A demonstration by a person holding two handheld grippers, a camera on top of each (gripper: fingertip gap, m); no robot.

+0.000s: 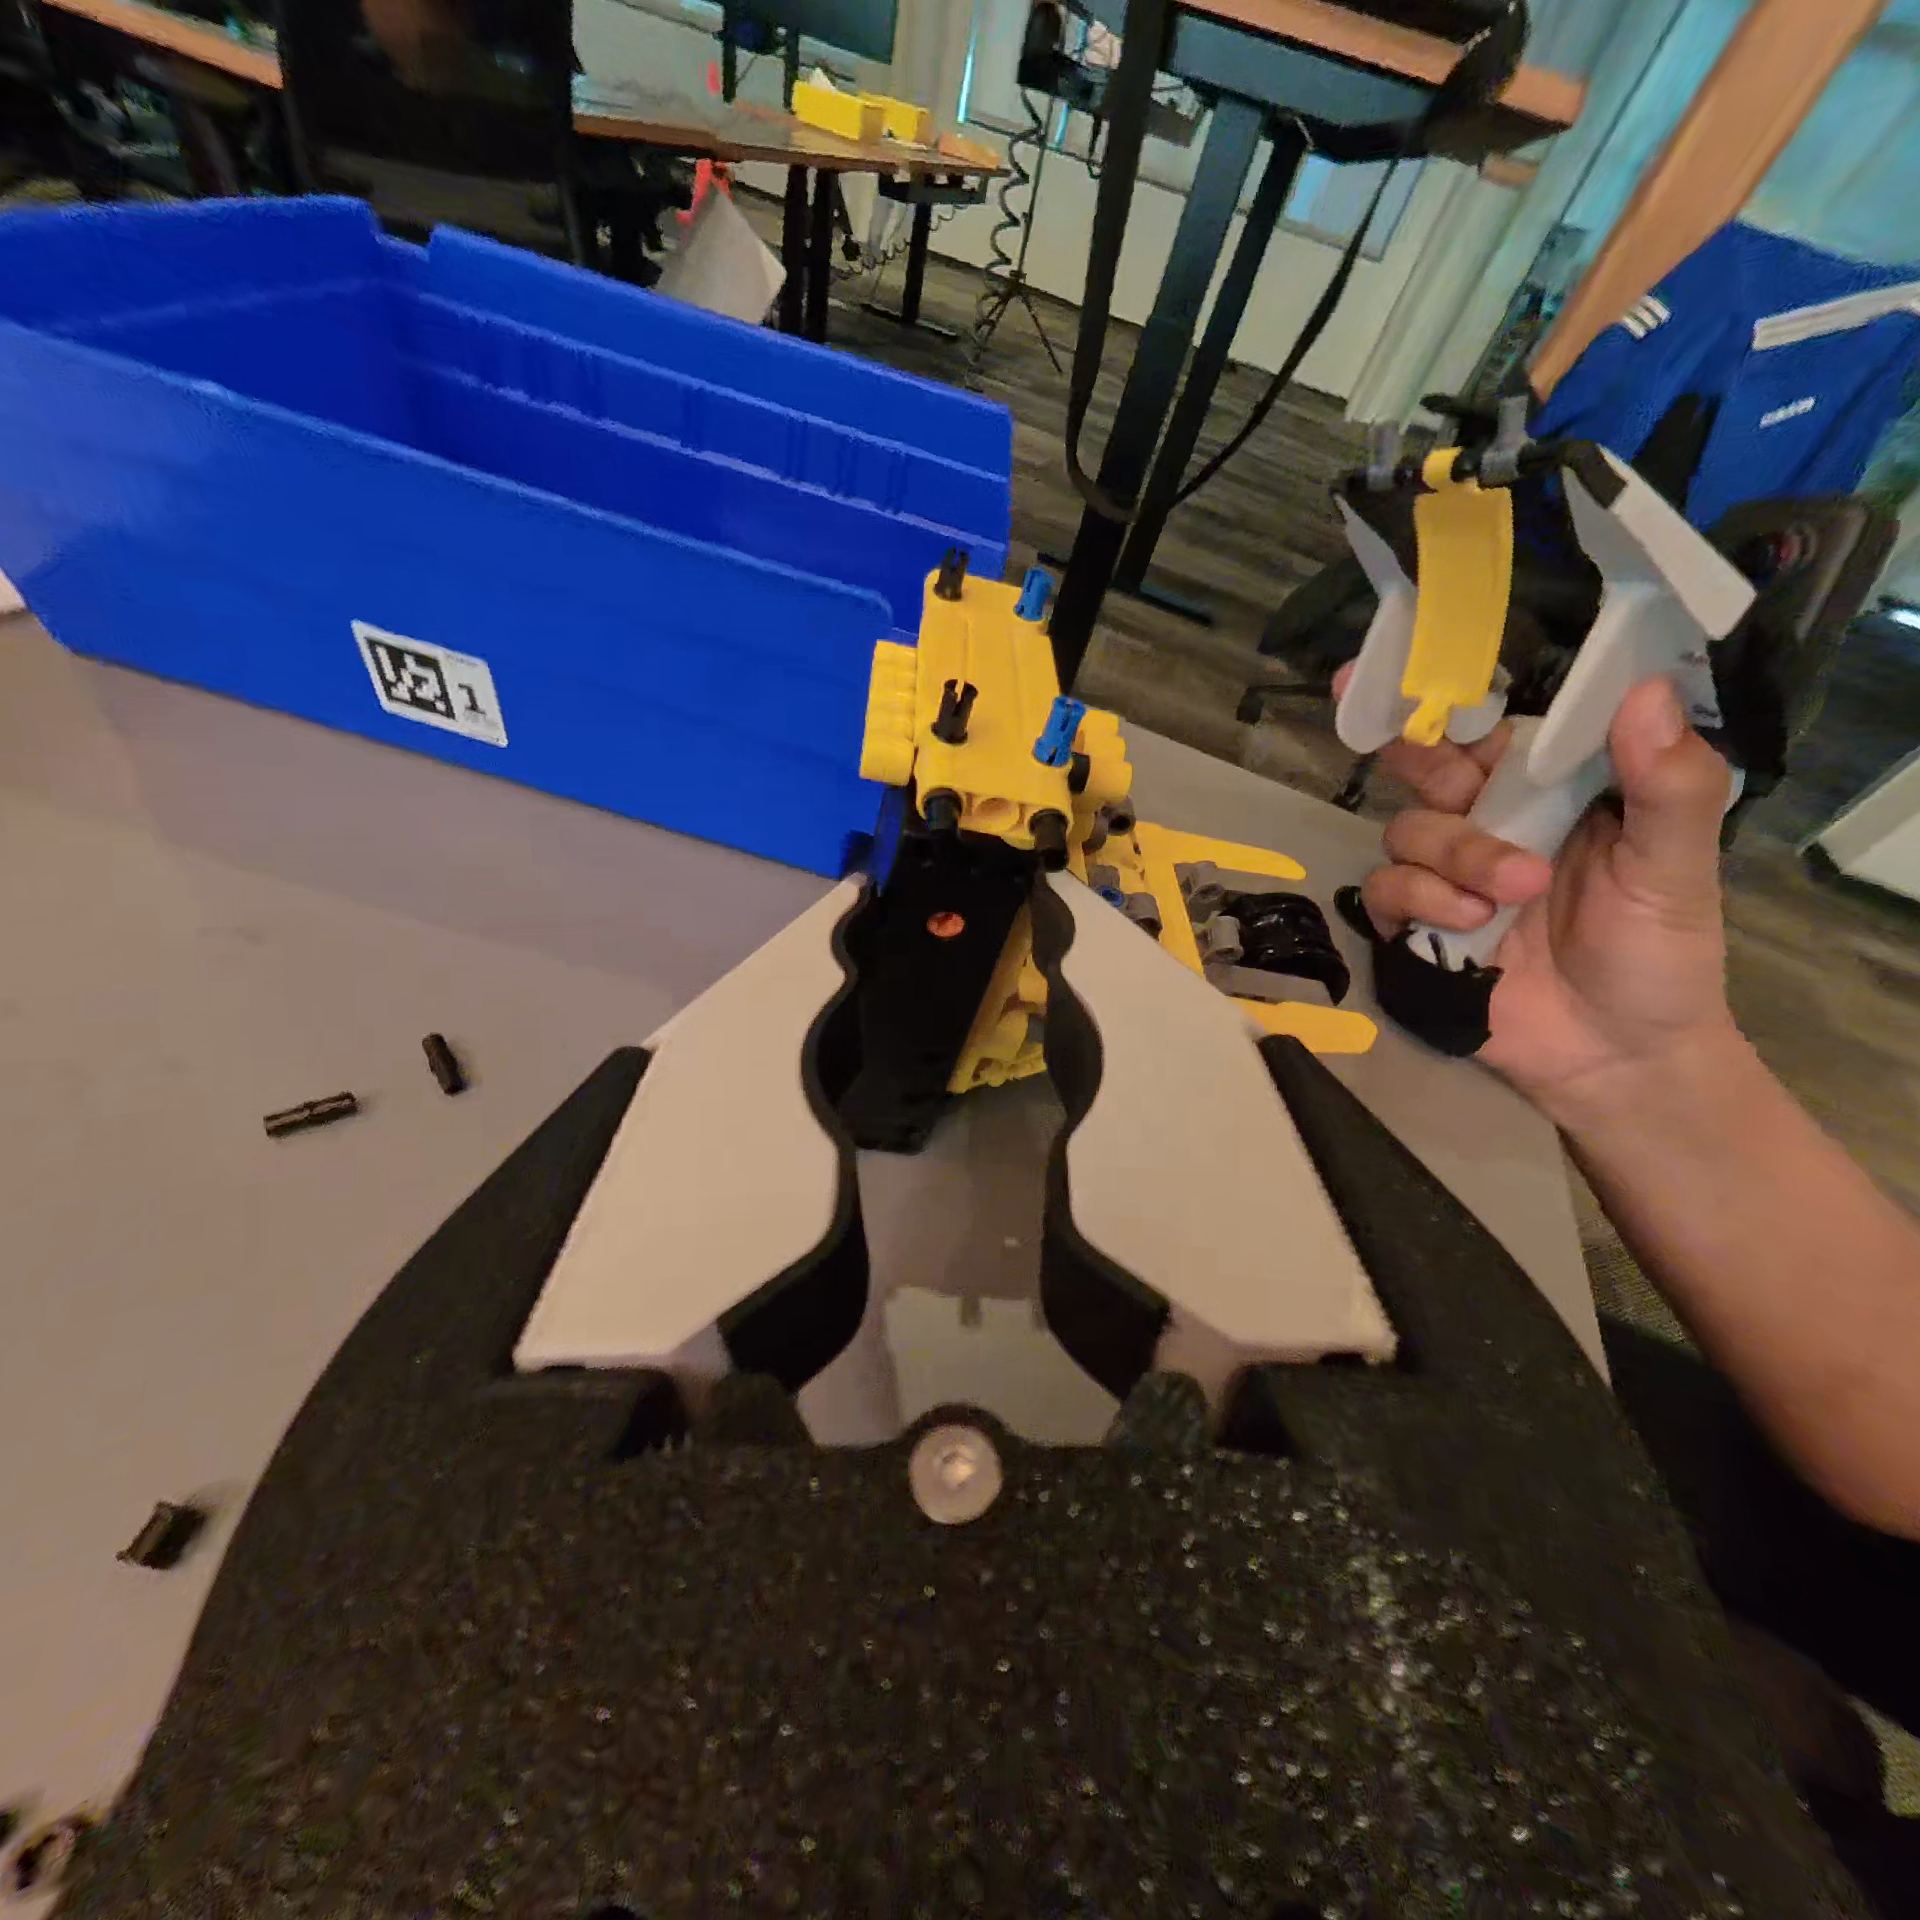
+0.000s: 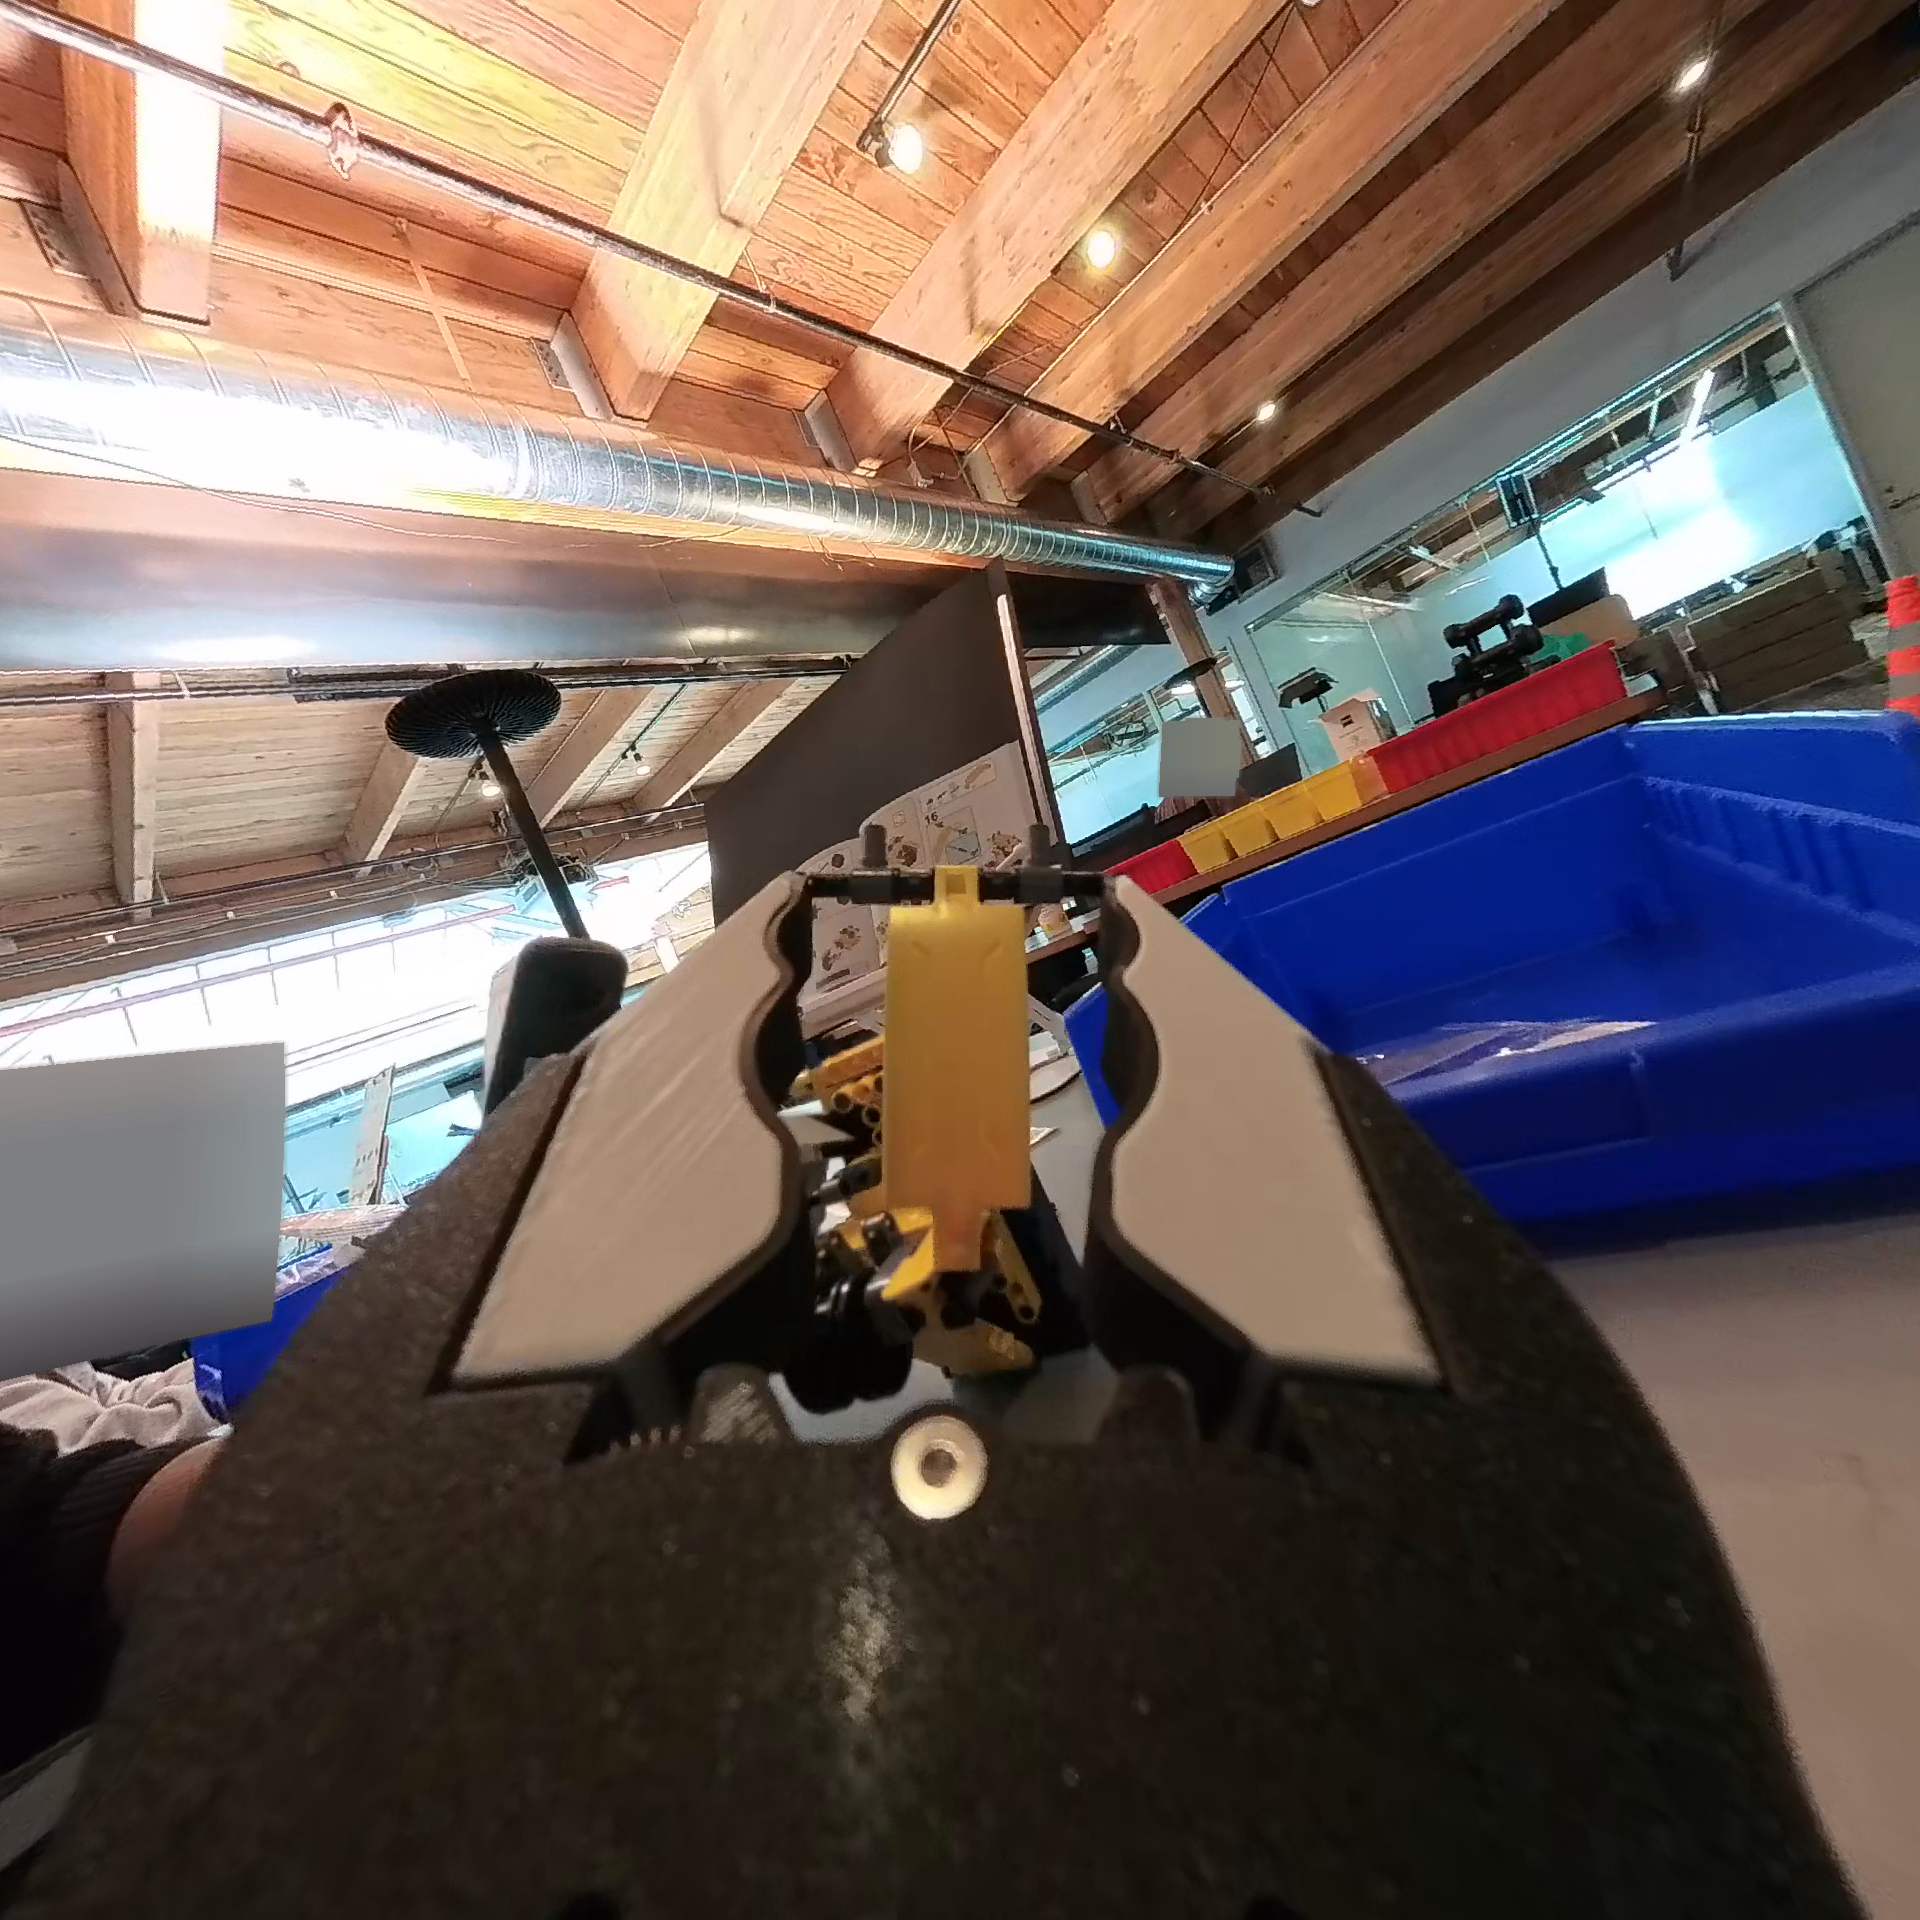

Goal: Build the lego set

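My left claw is clamped on the black base of the yellow brick model over the table. My right claw pinches a light, rigid curved yellow panel by its thin black axle, which I judge easy to slip.

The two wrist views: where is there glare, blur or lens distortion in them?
Left wrist view: edges bend from the wide lens, so the blue bin bows; the small black pin at the lower left is smeared; centre is sharp. Right wrist view: strong glare washes out the metal duct and the windows at left; the yellow panel in the right tongs is sharp.
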